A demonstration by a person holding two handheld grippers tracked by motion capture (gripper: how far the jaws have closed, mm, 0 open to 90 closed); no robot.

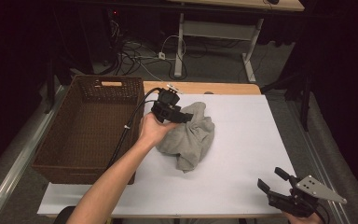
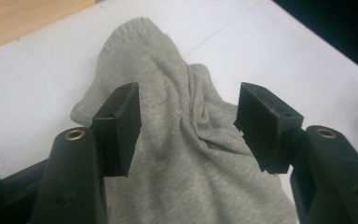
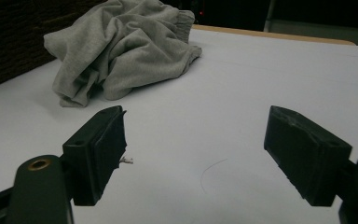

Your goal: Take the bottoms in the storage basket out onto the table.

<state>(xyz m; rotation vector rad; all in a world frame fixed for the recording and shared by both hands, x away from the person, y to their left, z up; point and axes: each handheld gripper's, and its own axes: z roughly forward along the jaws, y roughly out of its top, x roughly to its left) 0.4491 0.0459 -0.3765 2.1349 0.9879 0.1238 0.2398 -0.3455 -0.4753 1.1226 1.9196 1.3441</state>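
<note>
From above, a crumpled grey garment (image 1: pixel 191 137) lies in a heap on the white table cover (image 1: pixel 242 140), a little left of the middle, with a brown wicker basket (image 1: pixel 86 128) standing just beside it along the left edge. The left hand (image 1: pixel 153 128) holds the left gripper (image 1: pixel 186 116) low against the heap's upper left part, its tips lost against the cloth, so from here I cannot tell how far apart the jaws stand. The right gripper (image 1: pixel 272 179) sits well apart near the front right corner, jaws spread, nothing between them. The left gripper view settles the doubt: the left gripper (image 2: pixel 186 116) is wide open, and the grey knit (image 2: pixel 177 140) runs up between its two pads without either visibly pressing it; a ribbed hem shows at the far end, perhaps a cuff or waistband. The right gripper view looks across bare white cover to the heap (image 3: pixel 121 51), with the right gripper (image 3: pixel 193 154) gaping wide over the empty surface and the basket's dark weave (image 3: pixel 9 42) behind the cloth.
</note>
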